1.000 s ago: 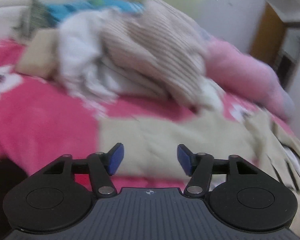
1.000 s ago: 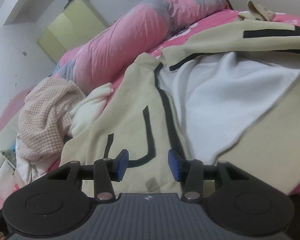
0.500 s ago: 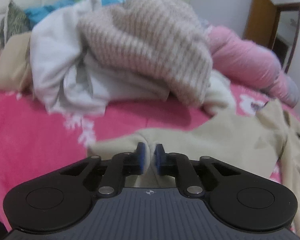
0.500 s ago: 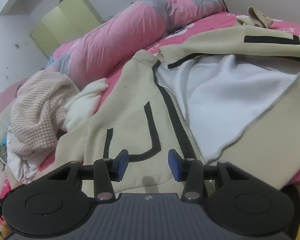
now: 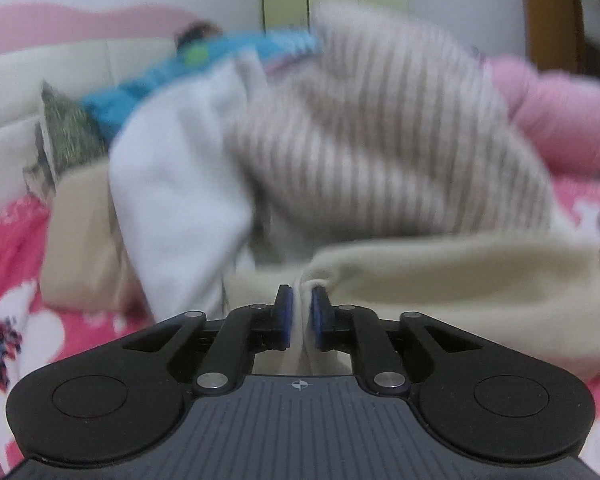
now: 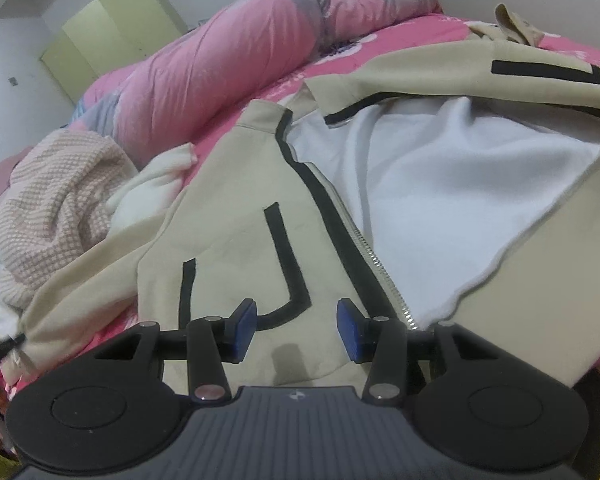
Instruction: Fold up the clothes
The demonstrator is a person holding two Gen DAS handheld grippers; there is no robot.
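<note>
Pinching one jacket (image 5: 440, 276), two tongs

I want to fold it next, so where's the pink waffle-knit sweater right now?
In the right wrist view, the pink waffle-knit sweater is bunched at far left on the bed, beside the beige jacket, below the pink duvet.

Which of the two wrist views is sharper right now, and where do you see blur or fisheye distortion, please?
Left wrist view: motion blur smears the striped knit and white garment; only the left gripper, its jaws opening with a fold of beige fabric between them, looks sharp. Right wrist view: crisp, the beige jacket and zipper readable; dark rounded corners and curved edges show fisheye distortion.
</note>
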